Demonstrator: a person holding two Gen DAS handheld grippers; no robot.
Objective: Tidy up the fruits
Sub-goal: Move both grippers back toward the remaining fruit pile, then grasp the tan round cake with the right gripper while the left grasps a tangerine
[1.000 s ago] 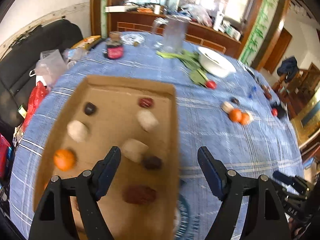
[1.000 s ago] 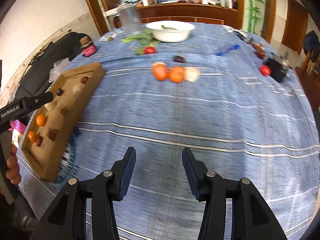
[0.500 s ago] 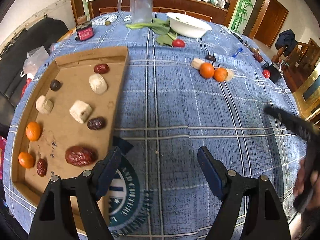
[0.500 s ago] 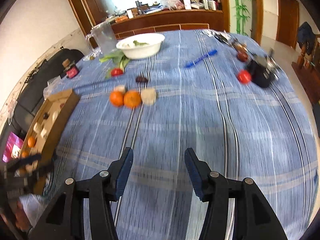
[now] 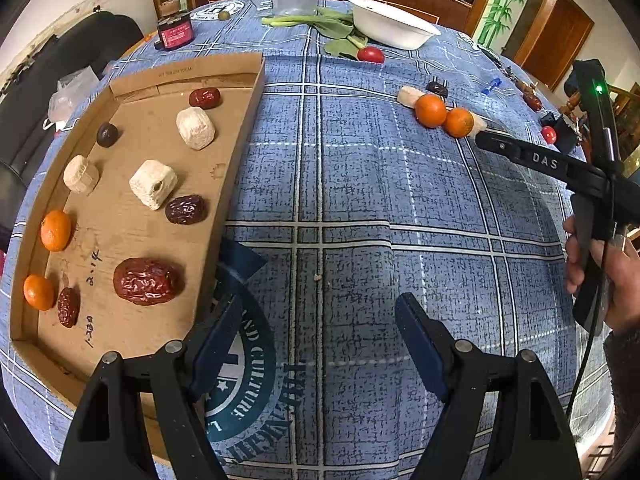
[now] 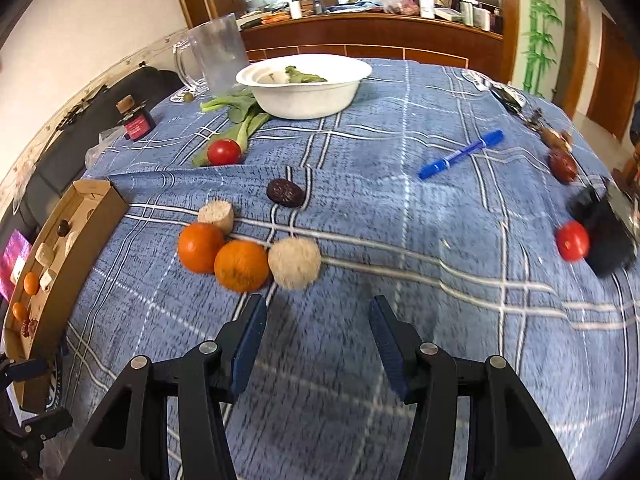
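A cardboard tray (image 5: 244, 120) lies on the left of the blue checked cloth. It holds two oranges (image 5: 55, 230), several red and dark dates (image 5: 147, 280) and several white blocks (image 5: 153, 183). My left gripper (image 5: 318, 304) is open and empty over the cloth, just right of the tray's near corner. In the right wrist view two oranges (image 6: 241, 266), a beige ball (image 6: 295, 263), a beige cylinder (image 6: 216, 214) and a dark date (image 6: 285, 192) lie loose on the cloth. My right gripper (image 6: 318, 304) is open and empty, just short of the beige ball.
At the far side stand a white bowl (image 6: 304, 96), a clear jug (image 6: 216, 56), leafy greens with a tomato (image 6: 224, 151) and a small dark jar (image 6: 136, 122). A blue pen (image 6: 460, 155), another tomato (image 6: 573, 241) and a black object (image 6: 604, 232) lie to the right.
The left gripper has swung off the tray to the cloth beside its right edge. The right gripper has moved forward toward the loose oranges, and its jaws stand slightly wider.
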